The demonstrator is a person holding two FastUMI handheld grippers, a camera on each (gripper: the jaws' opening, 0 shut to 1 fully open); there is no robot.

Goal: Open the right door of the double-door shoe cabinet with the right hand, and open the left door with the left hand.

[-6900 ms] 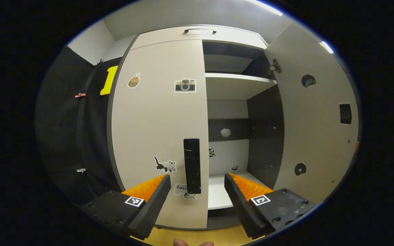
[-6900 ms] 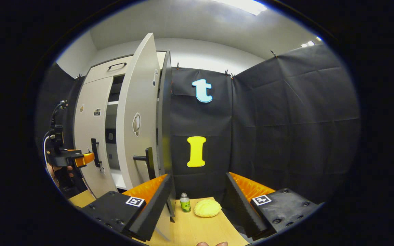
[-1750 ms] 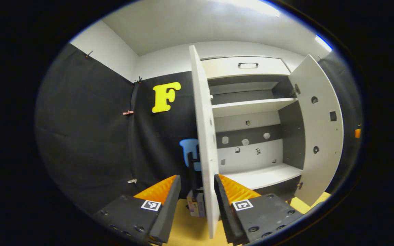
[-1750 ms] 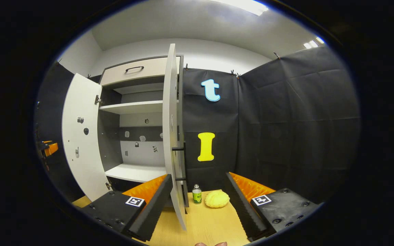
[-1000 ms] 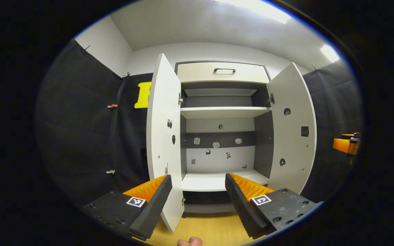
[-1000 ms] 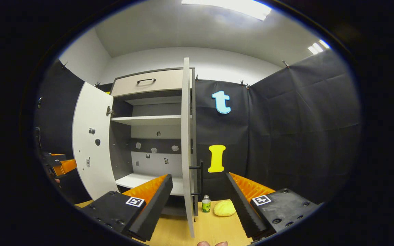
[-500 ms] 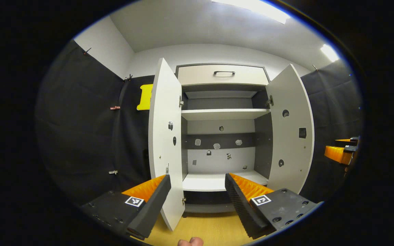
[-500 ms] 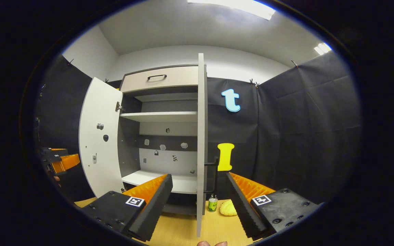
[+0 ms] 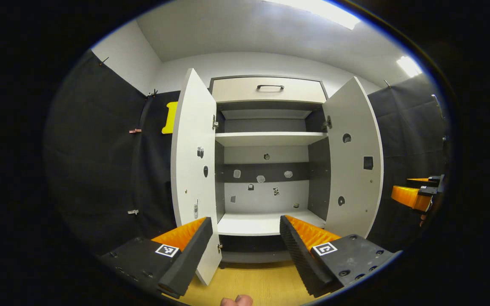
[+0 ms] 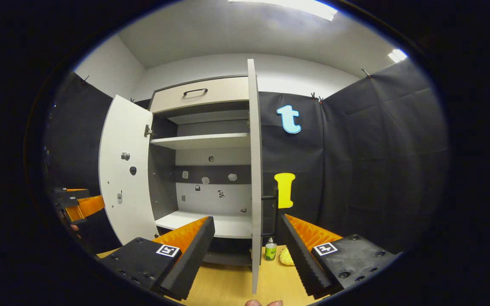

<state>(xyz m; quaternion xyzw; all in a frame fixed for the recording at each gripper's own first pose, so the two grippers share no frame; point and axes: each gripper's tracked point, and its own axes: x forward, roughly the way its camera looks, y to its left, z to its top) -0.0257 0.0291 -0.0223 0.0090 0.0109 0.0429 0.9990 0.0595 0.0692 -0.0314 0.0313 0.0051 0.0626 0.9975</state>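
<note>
The white shoe cabinet (image 9: 266,90) stands ahead with both doors swung wide. In the left gripper view its left door (image 9: 194,170) and right door (image 9: 353,161) flank bare white shelves (image 9: 268,138). My left gripper (image 9: 243,238) is open and back from the cabinet, holding nothing. In the right gripper view the right door (image 10: 254,170) shows edge-on with its black handle (image 10: 272,214) on the far side, and the left door (image 10: 121,170) hangs open. My right gripper (image 10: 245,240) is open and empty. Each gripper appears far off in the other's view, the right gripper (image 9: 415,195) and the left gripper (image 10: 77,204).
A small green-labelled bottle (image 10: 270,251) and a yellow lumpy object (image 10: 286,256) sit on the wooden floor (image 10: 228,289) right of the cabinet. Black cloth walls (image 10: 368,161) close in both sides. Fingertips of a hand (image 9: 236,301) peek at the bottom edge.
The left door has gone from shut to wide open, and my left gripper has let go of it and drawn back. Both grippers have backed off slightly in the last second.
</note>
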